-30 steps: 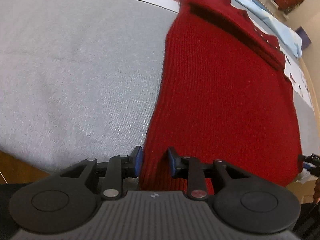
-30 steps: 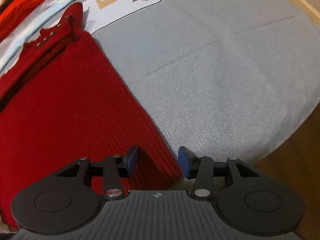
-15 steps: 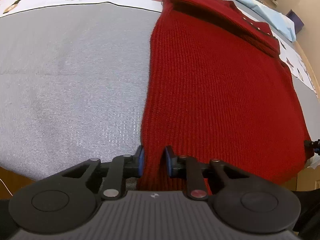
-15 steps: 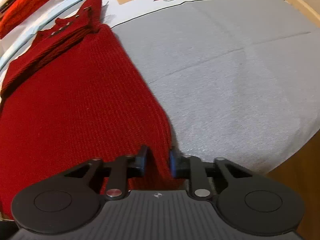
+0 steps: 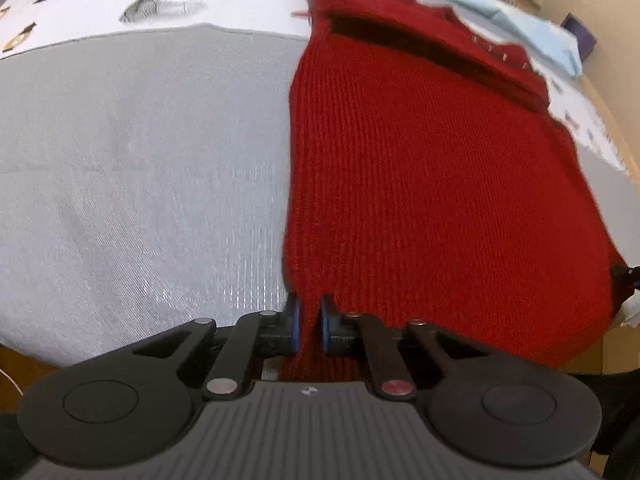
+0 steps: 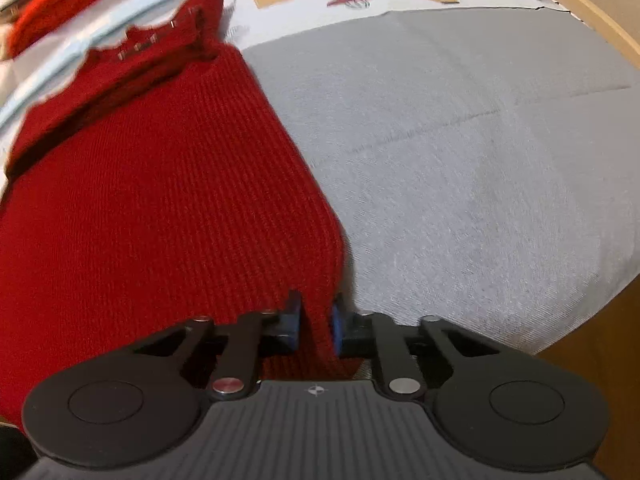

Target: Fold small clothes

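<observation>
Both grippers, left (image 5: 308, 326) and right (image 6: 316, 326), have clamped the sweater's (image 5: 420, 184) near hem.

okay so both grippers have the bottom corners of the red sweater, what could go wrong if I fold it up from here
1. Each grip is thin: the left gripper and right gripper pinch only a narrow bit of the red sweater right at its corners, so the knit may slip out mid-lift.
2. The hem sits at the near edge of the grey cloth; a dropped corner could slide off.
3. The sleeves look tucked near the collar; a fast lift may shake them loose.
</observation>
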`<state>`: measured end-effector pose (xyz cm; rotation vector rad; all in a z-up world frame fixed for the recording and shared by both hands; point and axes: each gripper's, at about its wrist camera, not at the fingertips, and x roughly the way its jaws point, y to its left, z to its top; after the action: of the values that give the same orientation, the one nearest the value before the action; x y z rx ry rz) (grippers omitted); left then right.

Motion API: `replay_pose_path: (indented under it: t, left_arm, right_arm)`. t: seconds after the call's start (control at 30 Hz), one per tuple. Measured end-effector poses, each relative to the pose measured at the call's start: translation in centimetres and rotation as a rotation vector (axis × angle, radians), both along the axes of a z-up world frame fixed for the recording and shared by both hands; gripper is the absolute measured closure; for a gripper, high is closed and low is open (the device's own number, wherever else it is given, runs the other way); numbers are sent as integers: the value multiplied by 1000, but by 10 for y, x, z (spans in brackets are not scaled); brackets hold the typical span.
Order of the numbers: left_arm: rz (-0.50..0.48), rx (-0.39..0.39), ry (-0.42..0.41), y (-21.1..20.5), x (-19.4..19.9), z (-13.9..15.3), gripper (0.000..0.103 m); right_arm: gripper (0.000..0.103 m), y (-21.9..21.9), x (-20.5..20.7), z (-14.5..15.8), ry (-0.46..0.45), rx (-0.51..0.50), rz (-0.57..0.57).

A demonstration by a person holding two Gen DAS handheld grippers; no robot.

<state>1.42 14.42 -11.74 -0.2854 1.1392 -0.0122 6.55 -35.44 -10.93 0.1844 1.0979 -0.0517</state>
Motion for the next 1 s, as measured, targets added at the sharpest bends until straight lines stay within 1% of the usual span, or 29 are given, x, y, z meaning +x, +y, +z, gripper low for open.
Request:
replay_pose_path:
  t: [0.07, 0.13, 0.23, 0.27, 0.37, 0.73, 0.9, 1.0]
  left_arm:
    - [9, -20, -26, 4, -4, 8, 93]
    - [11, -36, -38, 6, -7, 11, 93]
    - [-1, -41, 3, 5, -4, 4, 91]
    - [-8, -29, 19, 4, -3, 0, 91]
    - [-22, -6, 64, 0, -1, -10, 89]
    - [-36, 18, 62, -9, 3, -13, 88]
    - [-21, 6, 69, -7, 3, -13, 87]
    - [-23, 13, 67, -7, 3, -13, 87]
  right_arm:
    - [91, -4, -3, 7, -44, 69, -13]
    - [91, -5, -5, 9, -56, 92, -16]
    - [89, -6, -4, 0, 1, 49, -23]
    - [85, -6, -3, -4, 24, 31, -27]
    - [82, -2, -4, -4, 38, 19, -26]
    - [82, 2, -2, -6, 38, -6, -12]
    - [81, 5, -2, -6, 37, -18, -5]
    - [81, 6, -2, -5, 36, -19, -4]
